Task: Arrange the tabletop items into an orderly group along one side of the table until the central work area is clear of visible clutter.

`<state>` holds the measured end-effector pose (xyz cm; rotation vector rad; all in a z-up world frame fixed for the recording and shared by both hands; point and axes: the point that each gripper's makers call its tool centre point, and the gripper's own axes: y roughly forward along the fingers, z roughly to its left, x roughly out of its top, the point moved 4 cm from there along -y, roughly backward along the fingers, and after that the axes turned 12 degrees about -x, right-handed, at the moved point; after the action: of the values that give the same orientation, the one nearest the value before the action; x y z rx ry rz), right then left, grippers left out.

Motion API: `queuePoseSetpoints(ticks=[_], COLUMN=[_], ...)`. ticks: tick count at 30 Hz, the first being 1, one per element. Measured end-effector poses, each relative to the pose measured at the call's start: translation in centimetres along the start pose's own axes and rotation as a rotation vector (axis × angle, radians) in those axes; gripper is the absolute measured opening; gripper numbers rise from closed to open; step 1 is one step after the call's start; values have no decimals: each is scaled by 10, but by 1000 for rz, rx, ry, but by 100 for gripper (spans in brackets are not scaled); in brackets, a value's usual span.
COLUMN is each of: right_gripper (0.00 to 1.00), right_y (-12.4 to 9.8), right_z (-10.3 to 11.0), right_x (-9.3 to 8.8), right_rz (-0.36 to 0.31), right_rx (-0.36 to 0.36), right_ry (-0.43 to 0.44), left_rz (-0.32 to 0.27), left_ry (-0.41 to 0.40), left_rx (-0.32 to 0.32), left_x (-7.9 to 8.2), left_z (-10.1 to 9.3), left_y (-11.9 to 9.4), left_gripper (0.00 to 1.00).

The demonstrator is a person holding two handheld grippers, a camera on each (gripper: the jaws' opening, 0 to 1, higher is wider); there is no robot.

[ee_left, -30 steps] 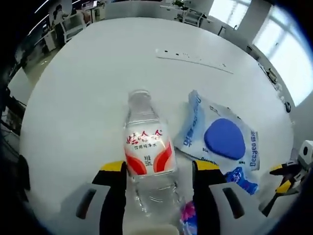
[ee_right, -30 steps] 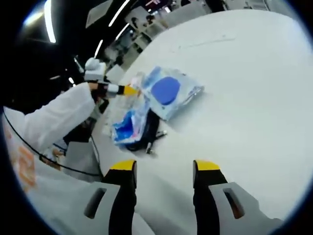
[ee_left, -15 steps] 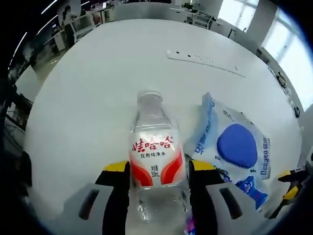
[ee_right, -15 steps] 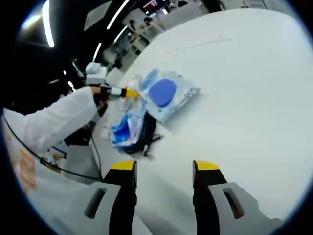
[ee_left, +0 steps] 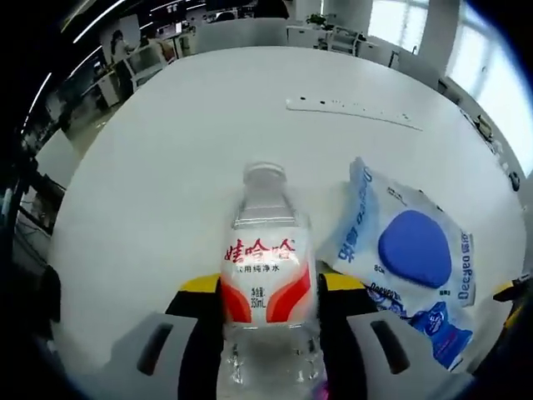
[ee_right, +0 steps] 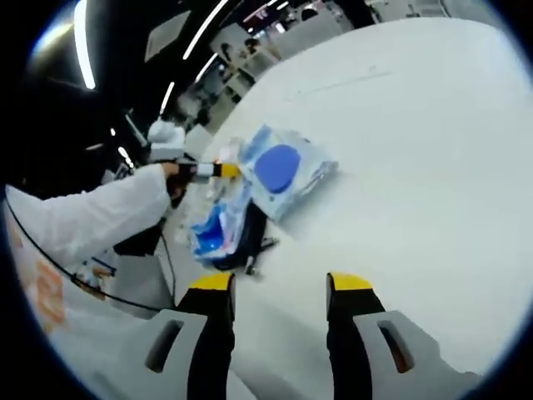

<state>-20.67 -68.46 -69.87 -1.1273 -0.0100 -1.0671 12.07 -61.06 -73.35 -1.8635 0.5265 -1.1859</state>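
Water bottle [ee_left: 265, 275] stands upright, cap up, clamped between left hand-held gripper [ee_left: 268, 287] jaws.

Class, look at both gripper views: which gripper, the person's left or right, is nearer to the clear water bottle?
Left. The left gripper has its jaws on either side of the water bottle, closed against it. The right gripper hangs open over bare table, well away from the cluster.

The water bottle [ee_left: 266, 275] runs off the left gripper view's bottom edge, its base unseen, while the small print on the blue-and-white packet [ee_left: 408, 250] is too blurred to read.
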Motion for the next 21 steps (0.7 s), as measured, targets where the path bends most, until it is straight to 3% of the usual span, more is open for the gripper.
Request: queuePoseSetpoints(ticks=[14, 21], right_gripper=[41, 41], right_y=[-10, -10], right_z=[-5, 5], right_x=[5, 2], right_rz=[-56, -52], right_rx=[-7, 13], right_ry=[43, 24], left_rz=[-178, -160], left_ry=[-162, -181], left_rx=[-81, -78], left_x=[9, 3], left_z=[-9, -5], left_y=[-34, -35], left_gripper=[37, 36])
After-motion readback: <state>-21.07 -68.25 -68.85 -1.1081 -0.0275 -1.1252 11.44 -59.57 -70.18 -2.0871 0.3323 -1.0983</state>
